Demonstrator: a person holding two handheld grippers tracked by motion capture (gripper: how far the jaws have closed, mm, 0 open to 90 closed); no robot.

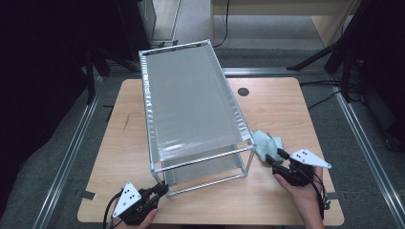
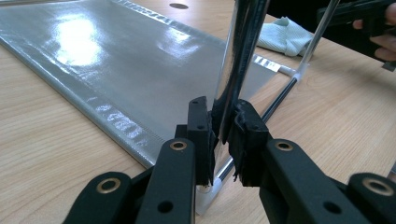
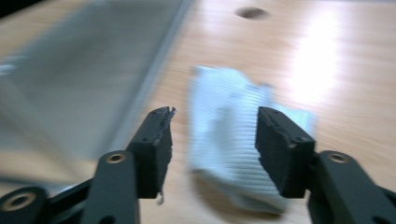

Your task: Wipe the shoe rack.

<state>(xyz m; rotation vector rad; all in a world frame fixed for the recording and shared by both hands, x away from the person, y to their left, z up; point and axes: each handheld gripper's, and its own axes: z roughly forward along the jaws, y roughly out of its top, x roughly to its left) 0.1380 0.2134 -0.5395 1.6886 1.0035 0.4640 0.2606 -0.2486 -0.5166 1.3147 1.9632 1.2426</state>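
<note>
Cloth [image 3: 233, 140] blurred beyond open right hand-held gripper [image 3: 212, 140]; left hand-held gripper [image 2: 224, 135] clamps rack post [image 2: 238, 60].

Light wooden worktop [image 1: 286, 109], rounded corners, dark round hole [image 1: 243, 91] near far edge. Metal-tube rack [image 1: 191, 105] with two grey fabric shelves stands on it, running from near edge toward far left, feet on wood. Crumpled pale green cloth [image 1: 267, 144] lies flat on worktop just beside rack's near right corner.
</note>
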